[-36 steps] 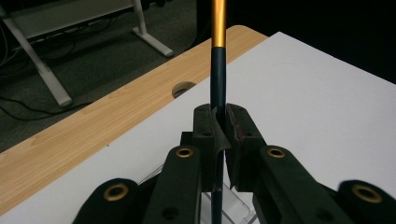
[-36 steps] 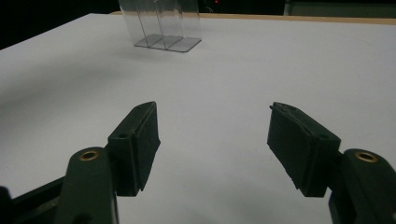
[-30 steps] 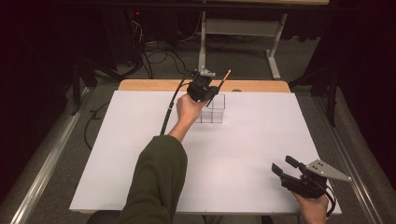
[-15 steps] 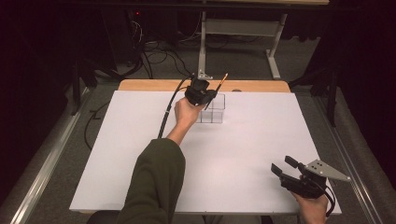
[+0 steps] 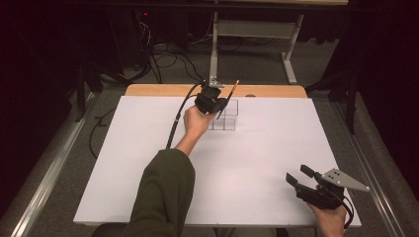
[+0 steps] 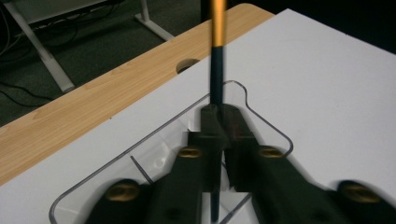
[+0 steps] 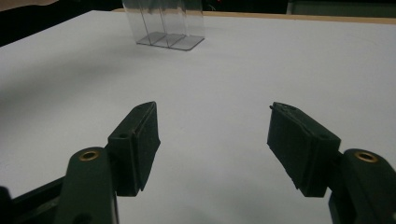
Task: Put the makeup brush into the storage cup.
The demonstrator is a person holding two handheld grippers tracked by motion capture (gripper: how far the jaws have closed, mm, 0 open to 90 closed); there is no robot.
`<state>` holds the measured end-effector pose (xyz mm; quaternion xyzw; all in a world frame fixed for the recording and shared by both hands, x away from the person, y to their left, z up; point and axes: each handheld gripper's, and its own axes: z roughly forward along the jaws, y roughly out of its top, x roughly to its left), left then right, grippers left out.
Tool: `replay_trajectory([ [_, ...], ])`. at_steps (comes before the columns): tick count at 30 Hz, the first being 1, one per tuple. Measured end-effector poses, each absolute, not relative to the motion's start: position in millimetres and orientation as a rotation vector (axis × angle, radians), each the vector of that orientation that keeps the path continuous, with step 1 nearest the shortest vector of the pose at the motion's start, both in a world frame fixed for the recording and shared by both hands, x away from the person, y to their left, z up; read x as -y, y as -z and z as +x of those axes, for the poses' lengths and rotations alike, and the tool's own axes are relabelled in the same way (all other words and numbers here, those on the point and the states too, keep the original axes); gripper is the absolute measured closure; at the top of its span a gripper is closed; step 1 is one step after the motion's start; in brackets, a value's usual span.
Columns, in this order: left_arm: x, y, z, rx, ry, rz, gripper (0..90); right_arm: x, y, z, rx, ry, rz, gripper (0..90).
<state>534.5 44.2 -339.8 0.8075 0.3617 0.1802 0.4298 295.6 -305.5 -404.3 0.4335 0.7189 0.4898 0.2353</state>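
Clear plastic organizer [image 5: 226, 116] sits near the far edge of the white table [image 5: 148, 163], w/ thin dividers making compartments. L gripper [image 5: 213, 104] hangs right over it, jaws pinched tight on a pencil [image 6: 216, 65]: dark shaft, orange upper part, held roughly upright w/ a tilt. In the left gripper view the lower end runs down past the jaws into the organizer, over a divider [image 6: 140, 169] area; can't tell which compartment it's aimed at, or whether the tip touches the bottom.

R gripper [image 5: 301, 181] is parked well apart, at the near right corner of the table, jaws wide, nothing between them. From the right gripper view the organizer [image 7: 167, 23] stands far off across bare white surface.

Step, as I read it: dropping the pencil into the organizer, insertion phase, nearly done but not released.

Next move, my guess: line the shaft up w/ one compartment, clear of the divider, lower a bit more, then open jaws so it settles against the wall. Risk: releasing while tilted could tip it out, or nudge the light organizer. R gripper could steady it if needed.
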Motion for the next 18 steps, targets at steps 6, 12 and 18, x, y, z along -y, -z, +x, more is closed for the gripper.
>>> replay_trajectory([
  [6,-45.0,341.8,534.2,-0.905,-0.446,2.023,89.6,305.0,404.2,295.9,-1.974,-1.348,1.186,35.8],
  [12,-47.4,342.1,530.6,-0.893,-0.438,2.016,89.4,304.3,404.1,295.8,-1.975,-1.342,1.194,35.7],
  [18,-51.8,338.2,527.1,-0.874,-0.431,1.997,85.6,303.6,404.2,296.3,-1.978,-1.340,1.180,35.8],
])
